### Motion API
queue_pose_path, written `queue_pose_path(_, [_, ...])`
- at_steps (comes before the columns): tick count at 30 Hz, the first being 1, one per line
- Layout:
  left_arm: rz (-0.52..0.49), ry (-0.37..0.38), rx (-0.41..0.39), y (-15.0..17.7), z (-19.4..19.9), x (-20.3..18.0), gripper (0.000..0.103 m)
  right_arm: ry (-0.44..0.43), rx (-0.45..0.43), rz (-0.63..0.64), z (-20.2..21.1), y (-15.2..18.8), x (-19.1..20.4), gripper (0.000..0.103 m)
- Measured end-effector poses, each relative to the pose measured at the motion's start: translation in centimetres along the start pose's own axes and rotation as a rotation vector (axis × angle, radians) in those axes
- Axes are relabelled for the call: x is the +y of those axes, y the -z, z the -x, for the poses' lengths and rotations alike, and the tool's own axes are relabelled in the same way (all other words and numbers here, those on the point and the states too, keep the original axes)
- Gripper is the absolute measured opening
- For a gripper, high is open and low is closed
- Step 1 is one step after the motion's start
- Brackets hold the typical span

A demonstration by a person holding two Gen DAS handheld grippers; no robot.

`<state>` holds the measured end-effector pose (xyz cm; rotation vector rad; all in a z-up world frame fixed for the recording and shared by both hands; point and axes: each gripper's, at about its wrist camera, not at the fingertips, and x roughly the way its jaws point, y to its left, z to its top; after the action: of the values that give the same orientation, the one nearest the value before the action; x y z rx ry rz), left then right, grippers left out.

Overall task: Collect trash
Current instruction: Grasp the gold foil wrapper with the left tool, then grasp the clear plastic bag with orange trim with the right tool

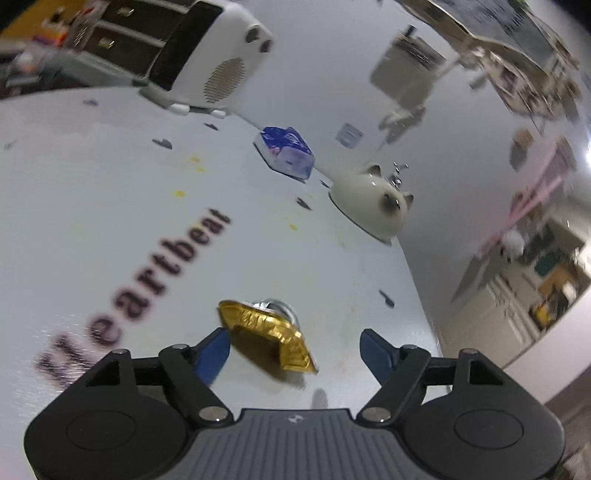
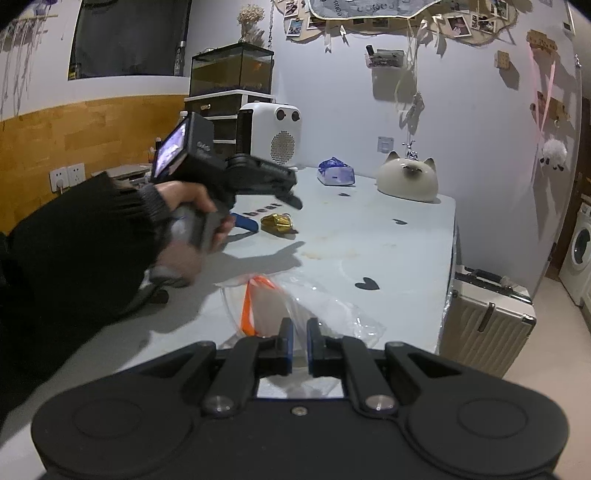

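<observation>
Gold foil wrapper (image 1: pixel 266 334); white table (image 1: pixel 110 206), black hearts.

Black ribbed-cuff sleeve (image 2: pixel 74 236); blue-padded black tool (image 1: pixel 295 350)

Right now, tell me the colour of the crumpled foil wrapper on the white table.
Gold, shiny foil wrapper; clearest in the left wrist view.

Home: washing machine (image 2: pixel 581 245), fish tank (image 2: pixel 232 68), wall photos (image 2: pixel 458 24).
</observation>
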<state>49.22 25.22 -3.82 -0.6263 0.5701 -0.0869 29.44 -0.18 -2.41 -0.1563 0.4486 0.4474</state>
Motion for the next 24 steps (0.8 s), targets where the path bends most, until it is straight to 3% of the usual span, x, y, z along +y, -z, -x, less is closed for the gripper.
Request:
queue_pose_path(6, [-0.026, -0.054, -0.029, -0.2, -1.3, -1.3, 0.076, -0.009, -0.009, -0.020, 0.1, 0.5, -0.3, 0.008])
queue_pose_path(11, [-0.169, -0.133, -0.037, 0.3, -2.2, -2.6, 0.058, -0.009, -0.015, -0.033, 0.0, 0.6, -0.5, 0.008])
queue_pose_path(13, [-0.225, -0.152, -0.031, 0.4, -2.2, -2.9, 0.042, -0.007, -0.016, -0.037, 0.0, 0.5, -0.5, 0.008])
queue_pose_path(15, [-0.248, -0.137, -0.019, 0.7, -2.1, -2.6, 0.032, -0.001, -0.011, -0.036, 0.1, 0.5, -0.4, 0.008])
queue_pose_path(24, [-0.202, -0.056, 0.023, 2.1, 2.0, -0.6, 0.030, -0.012, -0.013, -0.055, 1.9, 0.3, 0.3, 0.008])
